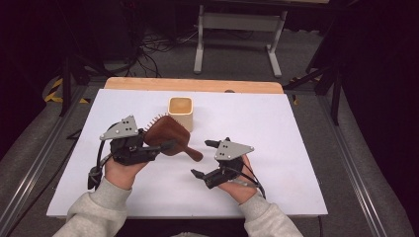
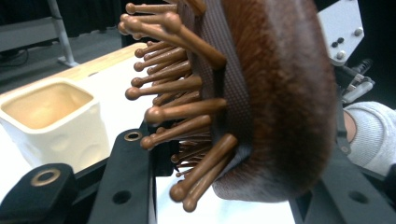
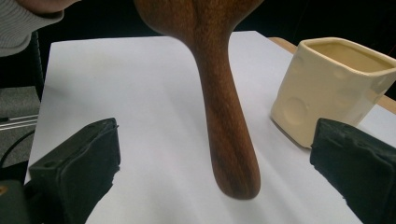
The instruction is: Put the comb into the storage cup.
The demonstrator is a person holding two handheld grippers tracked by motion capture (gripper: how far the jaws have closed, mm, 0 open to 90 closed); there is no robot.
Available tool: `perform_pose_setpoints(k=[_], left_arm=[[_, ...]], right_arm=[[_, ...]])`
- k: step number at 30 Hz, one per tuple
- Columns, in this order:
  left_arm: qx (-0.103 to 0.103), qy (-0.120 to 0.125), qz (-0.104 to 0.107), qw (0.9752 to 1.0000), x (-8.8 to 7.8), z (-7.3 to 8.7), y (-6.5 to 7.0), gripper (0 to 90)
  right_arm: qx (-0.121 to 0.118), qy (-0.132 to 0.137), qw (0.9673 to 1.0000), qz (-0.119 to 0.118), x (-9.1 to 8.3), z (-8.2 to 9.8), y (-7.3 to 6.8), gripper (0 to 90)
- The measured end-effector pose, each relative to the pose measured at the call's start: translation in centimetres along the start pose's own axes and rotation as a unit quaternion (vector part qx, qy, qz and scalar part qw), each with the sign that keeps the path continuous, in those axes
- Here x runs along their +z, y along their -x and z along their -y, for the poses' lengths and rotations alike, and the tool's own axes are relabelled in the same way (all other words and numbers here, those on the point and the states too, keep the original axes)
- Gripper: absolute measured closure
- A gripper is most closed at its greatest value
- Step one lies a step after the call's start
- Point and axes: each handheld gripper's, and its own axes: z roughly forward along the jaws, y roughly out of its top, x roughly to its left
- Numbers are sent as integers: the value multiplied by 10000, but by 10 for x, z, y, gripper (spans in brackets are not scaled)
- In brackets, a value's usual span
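Gripping the wooden hairbrush by its head, the left gripper is holding it above the white table, beside the cream cup; the right gripper is standing released, jaws apart around the handle without touching.

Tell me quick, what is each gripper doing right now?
Left gripper: closed on the head of the wooden hairbrush, holding it.
Right gripper: open, holding nothing; the brush handle hangs between its jaws, untouched.
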Motion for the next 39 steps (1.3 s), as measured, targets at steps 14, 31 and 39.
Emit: perform_pose_setpoints(k=[14, 31, 39], left_arm=[[131, -81, -312, 9994, -6, -29, -16, 582], [132, 17, -672, 9976, -11, -54, -31, 578], [79, 102, -835, 9964, -10, -61, -40, 576]], right_arm=[[141, 74, 9998, 97, -13, 2, 7, 14], [223, 133, 9995, 180, -20, 4, 13, 14], [251, 147, 9994, 192, -21, 4, 14, 14]])
